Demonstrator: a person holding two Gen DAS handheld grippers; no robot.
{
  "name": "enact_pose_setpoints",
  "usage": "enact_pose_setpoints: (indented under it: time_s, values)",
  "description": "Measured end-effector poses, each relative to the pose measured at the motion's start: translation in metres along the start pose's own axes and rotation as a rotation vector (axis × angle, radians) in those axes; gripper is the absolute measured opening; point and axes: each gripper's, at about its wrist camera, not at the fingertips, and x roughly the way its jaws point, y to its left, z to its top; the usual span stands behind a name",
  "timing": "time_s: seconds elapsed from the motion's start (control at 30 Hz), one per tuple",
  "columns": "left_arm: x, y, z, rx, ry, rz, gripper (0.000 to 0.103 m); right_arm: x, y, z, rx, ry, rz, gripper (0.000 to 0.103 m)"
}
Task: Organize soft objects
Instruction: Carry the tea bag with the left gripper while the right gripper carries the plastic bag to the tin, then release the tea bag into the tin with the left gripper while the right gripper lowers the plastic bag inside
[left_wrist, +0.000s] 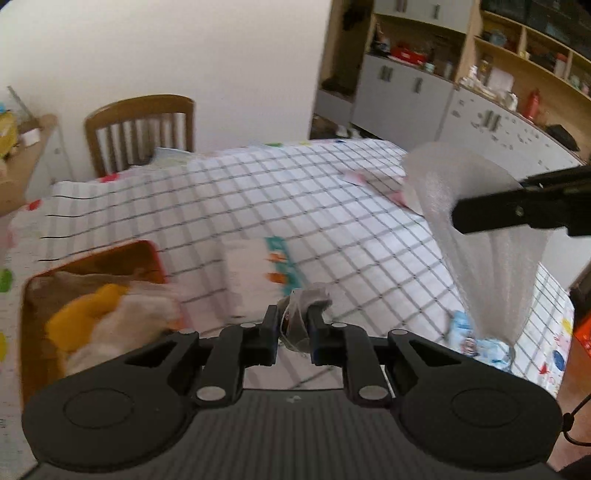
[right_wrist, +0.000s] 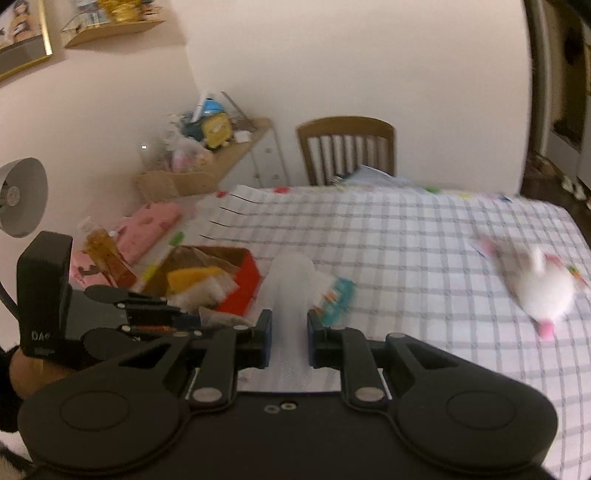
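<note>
Two grippers show in the left wrist view. The left gripper (left_wrist: 291, 325) has its fingers pinching a small crumpled clear wrapper (left_wrist: 301, 312) held above the checked tablecloth (left_wrist: 280, 192) of the table. At the right edge the right gripper (left_wrist: 480, 214) reaches in, its fingers clamped on a white foam sheet (left_wrist: 491, 258) that hangs down toward a blue-and-white packet (left_wrist: 476, 341) lying on the cloth. To the lower left sits an orange box (left_wrist: 146, 254) holding a yellow soft toy (left_wrist: 86, 314) and pale plush. A folded white cloth with teal trim (left_wrist: 258, 273) lies just beside the box. A wooden chair (left_wrist: 142, 129) stands at the table's far side.

From the right wrist view, the right gripper (right_wrist: 289, 328) has its fingers squeezing the foam sheet (right_wrist: 291, 284), which rises between them. The left gripper (right_wrist: 173, 317) sits at the left, with the orange box (right_wrist: 245, 280) just behind it and the yellow toy (right_wrist: 192, 277) inside. The folded cloth (right_wrist: 338, 299) is near the box. Well apart at the right, a white plush with pink parts (right_wrist: 543, 288) lies on the tablecloth (right_wrist: 406, 236).
</note>
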Motion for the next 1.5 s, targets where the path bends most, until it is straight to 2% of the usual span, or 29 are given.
enact_pose_setpoints:
  time_s: [0.3,0.5,0.7,0.9,1.27,1.5]
  values:
    - [-0.018,0.078,-0.002,-0.066,-0.010,0.121,0.015,0.062,0.056,0.055,-0.055,-0.031,0.087,0.018]
    - [-0.022,0.125,0.000,-0.103,-0.018,0.200,0.015,0.102,0.083,0.085,-0.036,-0.041,0.141,0.018]
    - [-0.016,0.162,0.004,-0.132,-0.017,0.253,0.015,0.144,0.101,0.097,-0.025,-0.048,0.140,0.018]
    - [-0.009,0.188,0.009,-0.164,-0.019,0.275,0.015,0.178,0.106,0.099,0.062,-0.081,0.155,0.018]
    - [0.032,0.197,0.002,-0.162,0.050,0.243,0.015,0.239,0.103,0.050,0.018,0.165,0.074,0.018]
    - [0.051,0.199,0.004,-0.164,0.072,0.233,0.015,0.258,0.110,0.033,-0.052,0.250,0.026,0.018]
